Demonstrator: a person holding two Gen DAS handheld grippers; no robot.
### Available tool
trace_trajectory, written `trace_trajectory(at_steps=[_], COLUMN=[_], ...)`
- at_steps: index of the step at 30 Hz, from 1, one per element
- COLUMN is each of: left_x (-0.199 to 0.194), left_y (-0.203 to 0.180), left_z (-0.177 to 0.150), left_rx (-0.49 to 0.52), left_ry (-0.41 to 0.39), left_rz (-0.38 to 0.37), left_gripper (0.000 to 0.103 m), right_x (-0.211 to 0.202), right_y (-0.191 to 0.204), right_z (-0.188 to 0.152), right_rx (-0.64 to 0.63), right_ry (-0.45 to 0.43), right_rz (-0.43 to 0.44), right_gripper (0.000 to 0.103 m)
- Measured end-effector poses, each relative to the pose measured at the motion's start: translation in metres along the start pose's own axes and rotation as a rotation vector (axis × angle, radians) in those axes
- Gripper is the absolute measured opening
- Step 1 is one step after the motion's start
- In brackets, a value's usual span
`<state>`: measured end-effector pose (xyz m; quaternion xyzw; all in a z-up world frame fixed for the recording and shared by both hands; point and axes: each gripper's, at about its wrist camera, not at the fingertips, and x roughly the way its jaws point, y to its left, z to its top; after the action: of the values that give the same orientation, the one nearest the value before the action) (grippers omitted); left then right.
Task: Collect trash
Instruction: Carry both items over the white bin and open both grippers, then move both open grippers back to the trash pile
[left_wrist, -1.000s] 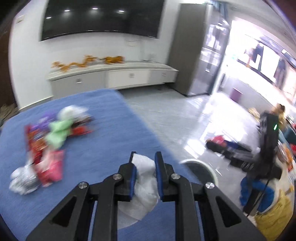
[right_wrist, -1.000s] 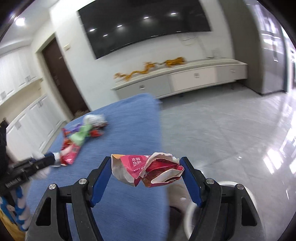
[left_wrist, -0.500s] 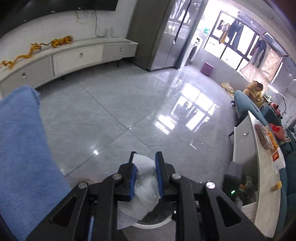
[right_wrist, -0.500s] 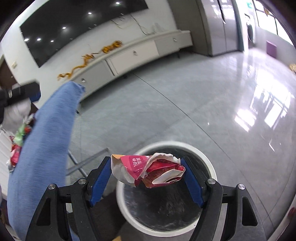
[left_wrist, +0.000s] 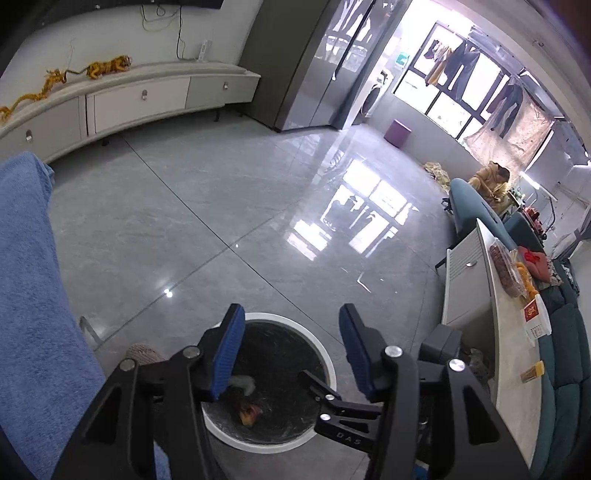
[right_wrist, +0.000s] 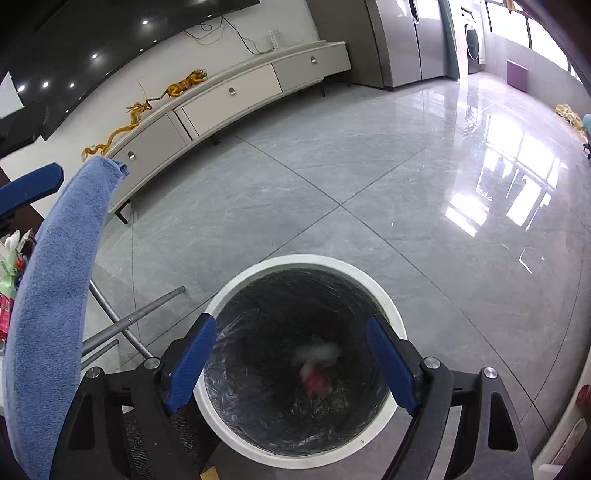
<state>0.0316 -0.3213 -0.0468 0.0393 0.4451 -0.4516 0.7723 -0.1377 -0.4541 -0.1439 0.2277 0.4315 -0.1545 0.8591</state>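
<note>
Right wrist: bin (right_wrist: 384, 295), blue towel (right_wrist: 55, 280), table legs (right_wrist: 147, 310)

My left gripper (left_wrist: 291, 349): matte black linkage arms, silver round screw heads at the pivots behind the fingers, ribbed blue pads (left_wrist: 227, 350) lining the inner finger faces. My right gripper (right_wrist: 291, 363): same black frame, silver screws, smooth blue pads (right_wrist: 190, 363).
</note>
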Motion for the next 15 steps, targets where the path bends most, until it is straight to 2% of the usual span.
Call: trace_trajectory(at_steps=[7,15], left_x=[-0.051,-0.124], left_y=[-0.006,0.005], left_z=[-0.011,-0.029], left_rx=[0.036,0.044], left_ry=[-0.112,-0.256], left_rz=[0.104,0.258], left_gripper=[0.051,0.052], right_x=[-0.043,-0.101], right_y=[0.014,0.051], right_z=[0.011,0.026], right_rx=[-0.019,-0.075], right_ry=[-0.089,-0.206], right_rz=[-0.007,0.000], right_gripper=[0.082,0.082])
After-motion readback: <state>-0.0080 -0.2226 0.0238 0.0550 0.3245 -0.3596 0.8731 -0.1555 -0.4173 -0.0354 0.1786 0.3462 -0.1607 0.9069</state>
